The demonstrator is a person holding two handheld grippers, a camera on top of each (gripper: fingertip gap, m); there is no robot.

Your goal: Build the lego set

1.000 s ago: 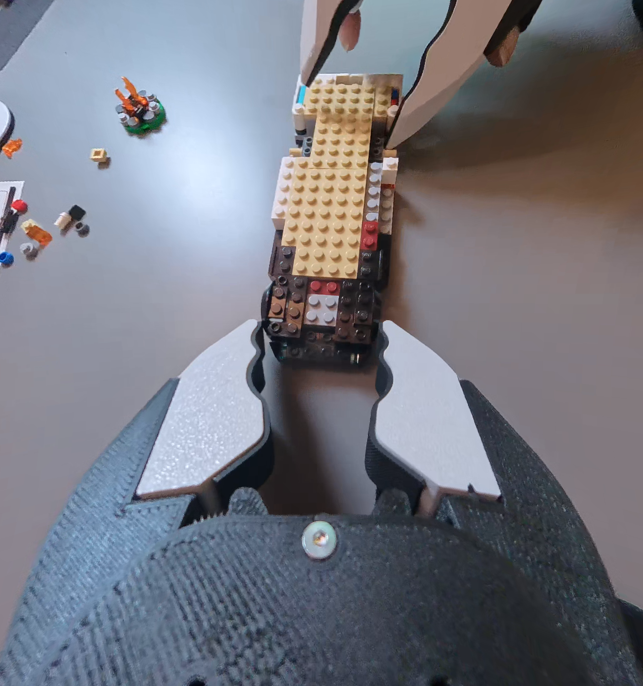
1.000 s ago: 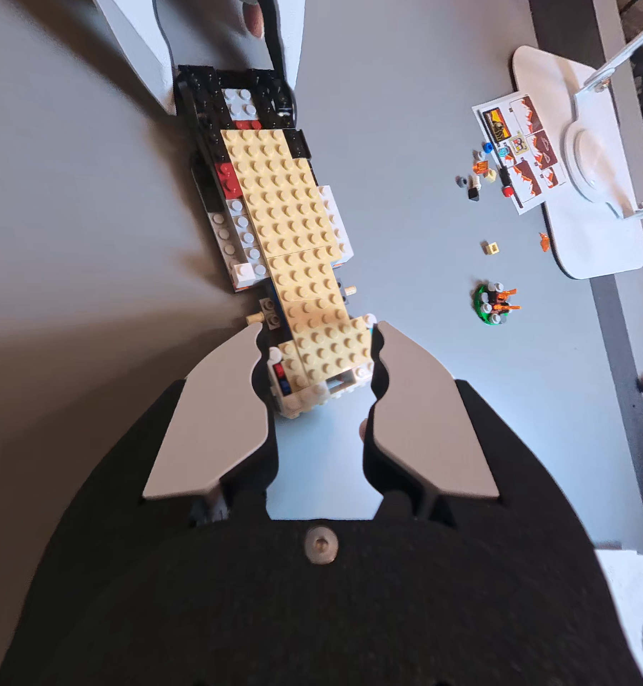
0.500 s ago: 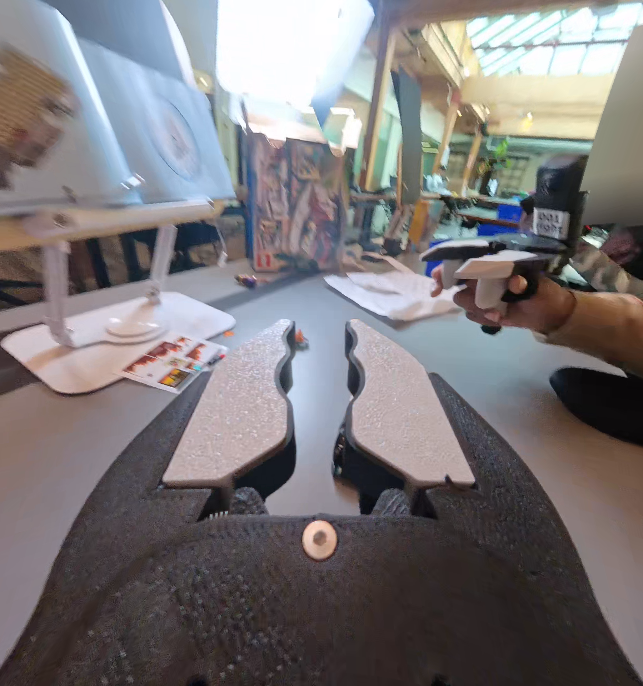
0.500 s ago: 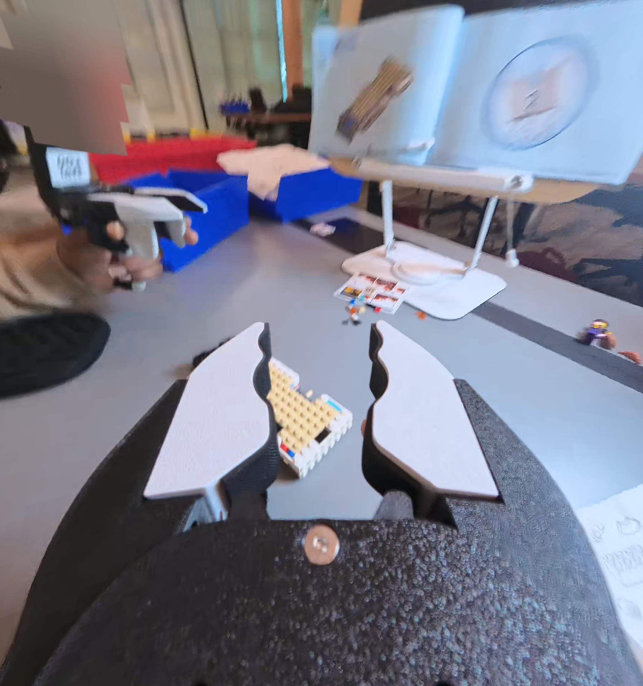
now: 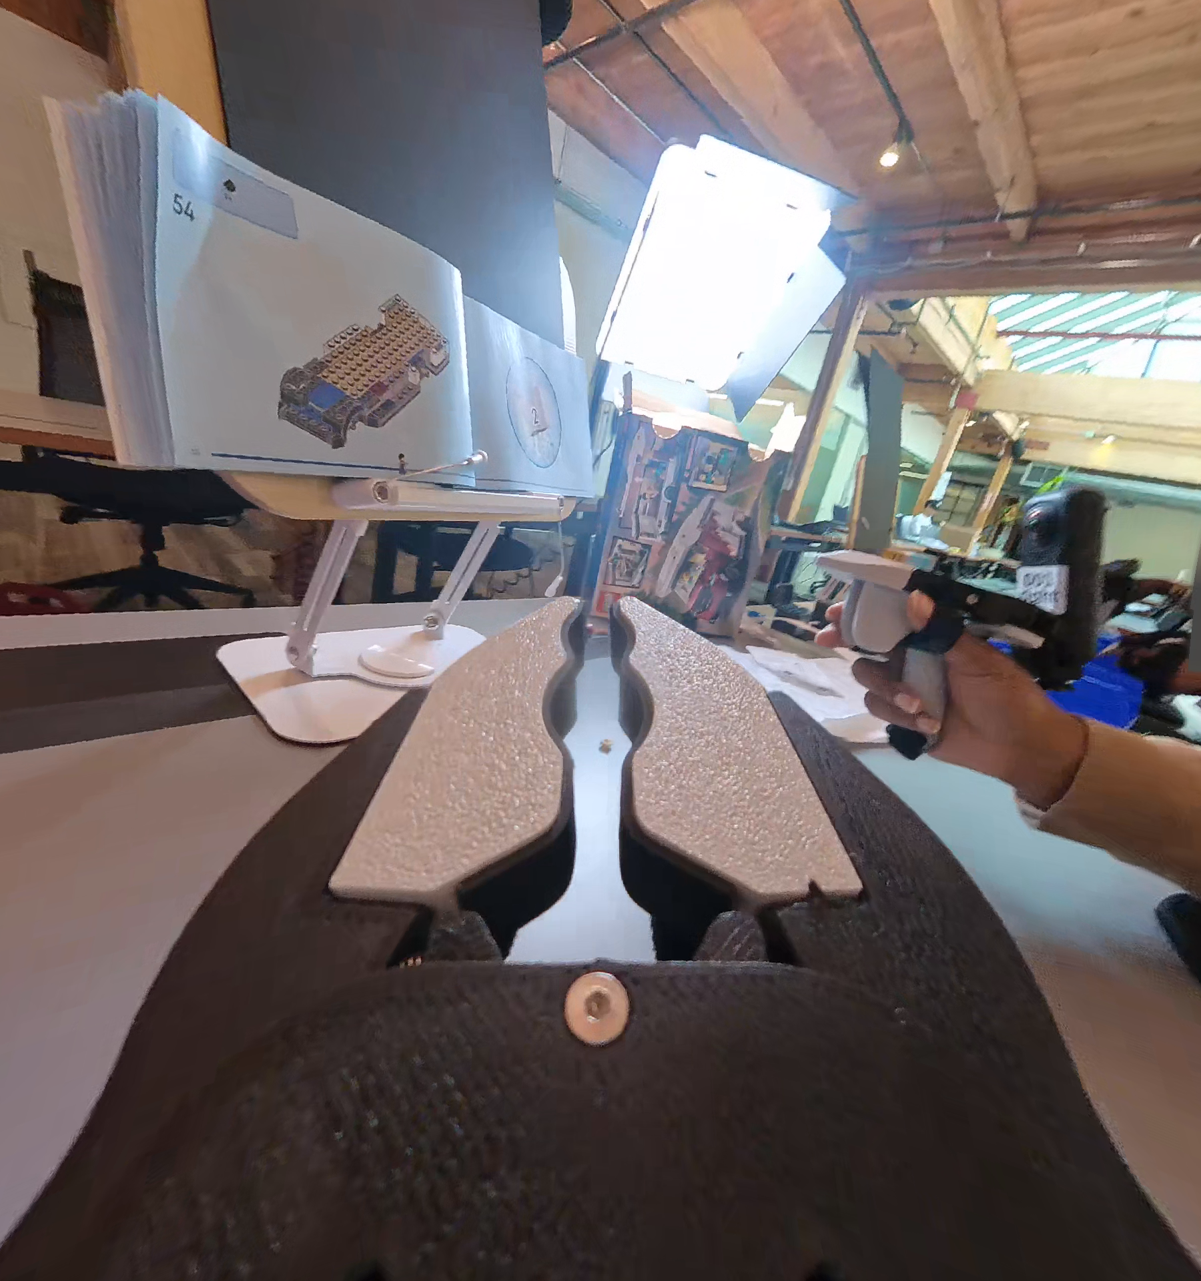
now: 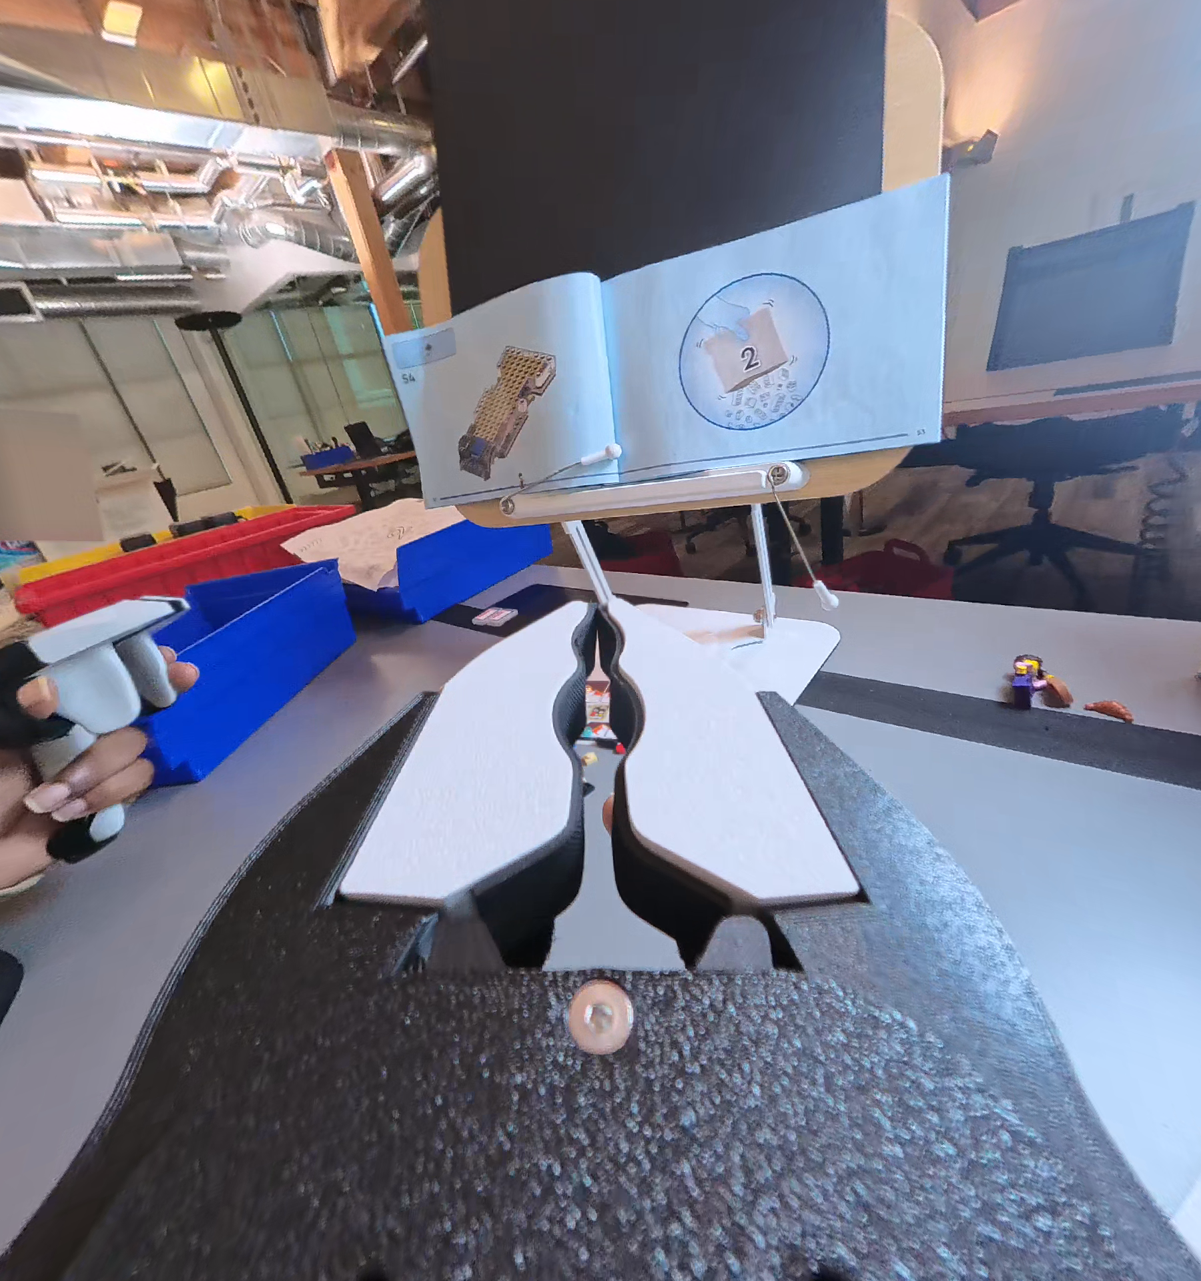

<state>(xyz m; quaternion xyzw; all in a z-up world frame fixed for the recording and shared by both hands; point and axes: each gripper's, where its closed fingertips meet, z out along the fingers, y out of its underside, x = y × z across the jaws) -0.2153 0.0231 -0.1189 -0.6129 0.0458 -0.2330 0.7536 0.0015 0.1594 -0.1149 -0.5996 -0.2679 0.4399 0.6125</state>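
The open booklet (image 6: 653, 381) on the white stand (image 6: 653, 495) carries a page number in its left page's upper left corner and a large circled numeral on the right page. A white sticker (image 5: 1041, 588) on the right gripper (image 5: 826, 563) bears dark print.

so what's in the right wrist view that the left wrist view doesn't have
Only the right wrist view shows the blue bins, the red bin, a small purple figure on the table's dark strip, and the left tongs in a hand.

Only the left wrist view shows the colourful printed box, the bright light panel and the right tongs in a hand.

Both show the open instruction booklet on its white stand, and the grey table.
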